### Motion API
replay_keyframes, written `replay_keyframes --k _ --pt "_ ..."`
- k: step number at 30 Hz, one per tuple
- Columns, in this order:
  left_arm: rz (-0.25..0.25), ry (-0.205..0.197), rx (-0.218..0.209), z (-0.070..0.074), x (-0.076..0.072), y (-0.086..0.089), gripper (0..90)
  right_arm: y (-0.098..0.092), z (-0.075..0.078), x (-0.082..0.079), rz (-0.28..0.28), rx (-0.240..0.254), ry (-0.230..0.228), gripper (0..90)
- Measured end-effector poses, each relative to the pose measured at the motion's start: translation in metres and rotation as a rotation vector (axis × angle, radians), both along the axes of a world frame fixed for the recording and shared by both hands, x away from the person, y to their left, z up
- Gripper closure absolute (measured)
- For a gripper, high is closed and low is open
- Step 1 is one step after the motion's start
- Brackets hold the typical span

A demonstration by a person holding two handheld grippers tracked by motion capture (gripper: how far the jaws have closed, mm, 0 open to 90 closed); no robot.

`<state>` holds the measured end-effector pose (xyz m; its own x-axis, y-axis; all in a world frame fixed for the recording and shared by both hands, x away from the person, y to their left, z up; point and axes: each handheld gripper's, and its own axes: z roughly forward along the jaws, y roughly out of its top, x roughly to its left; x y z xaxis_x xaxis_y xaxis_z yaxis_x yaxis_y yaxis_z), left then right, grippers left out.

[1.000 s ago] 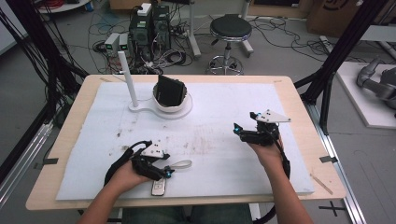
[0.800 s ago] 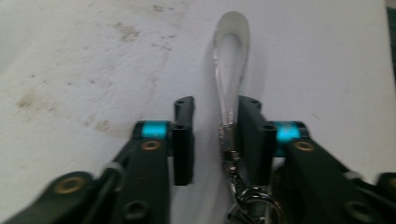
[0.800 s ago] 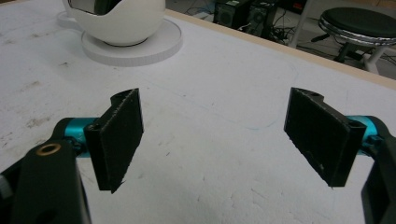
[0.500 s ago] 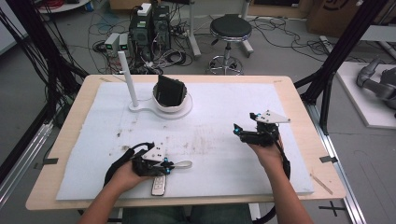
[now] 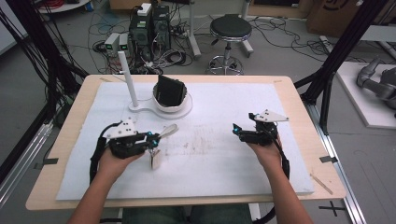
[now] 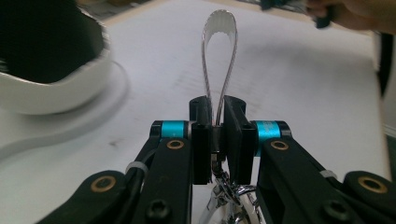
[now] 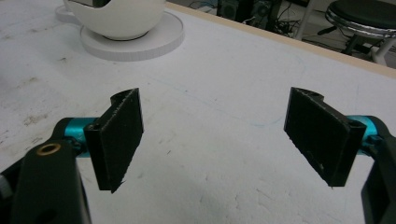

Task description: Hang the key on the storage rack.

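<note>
Wooden surface, covered almost edge to edge by a white mat, stained and scuffed near the middle. On the floor beyond: a black round stool, computer boxes and tangled cables.

At the far left-centre of the mat, a white stand with a flat base, an upright white post at its left end and a round white bowl at its right. Black boxy block sitting tilted in the bowl. Same bowl blurred at the left edge of the left gripper view and at the top of the right gripper view.

Near left of the mat: left claw held in the left hand, pointing right, grey three-cornered plate on top. Jaws pressed together on the base of a thin looped strap, clear with a ridged edge, rising straight up between them in the left gripper view; in the high view, jutting up and right from the jaws. Below the jaws, a metal clasp and a small pale tag at the strap's lower end; resting on the mat or hanging just above it, cannot tell.

Right of centre: right claw held in the right hand, pointing left, well apart from the left one. Jaws spread wide with bare mat between them, gripping nothing.
</note>
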<state>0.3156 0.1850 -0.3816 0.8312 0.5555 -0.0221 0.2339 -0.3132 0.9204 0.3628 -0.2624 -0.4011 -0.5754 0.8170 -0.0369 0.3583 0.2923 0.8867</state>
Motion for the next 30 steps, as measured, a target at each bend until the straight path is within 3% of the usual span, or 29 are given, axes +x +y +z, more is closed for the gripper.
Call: replay_keyframes --k 2,3,4,9,16,21,24,25,30 --pt "0.047 -0.029 -0.024 0.008 0.004 0.007 81.4 0.0 -0.001 0.001 0.0 -0.002 0.001 20.0" --pt "0.106 -0.045 -0.044 0.016 0.009 0.014 81.4 0.001 -0.001 0.001 0.002 0.0 0.008 20.0" --pt "0.106 -0.045 -0.044 0.016 0.009 0.014 81.4 0.001 -0.001 0.001 0.002 0.0 0.008 20.0" --pt "0.226 -0.091 -0.046 0.038 0.02 0.029 81.5 0.0 -0.002 0.002 0.005 0.004 0.008 20.0" --pt "0.351 -0.148 -0.06 0.065 0.031 0.048 81.4 0.001 -0.002 0.003 0.004 0.003 0.007 20.0" --pt "0.454 -0.173 -0.038 0.079 0.04 0.06 81.4 0.003 -0.003 0.003 0.008 -0.001 0.009 20.0" --pt "0.486 -0.179 -0.024 0.082 0.043 0.063 81.4 0.003 -0.003 0.003 0.007 0.0 0.012 20.1" --pt "0.521 -0.182 -0.025 0.085 0.046 0.065 81.4 0.002 -0.003 0.003 0.006 -0.004 0.012 20.0" --pt "0.569 -0.185 -0.005 0.087 0.051 0.068 81.4 0.003 -0.003 0.003 0.007 -0.003 0.011 20.0"
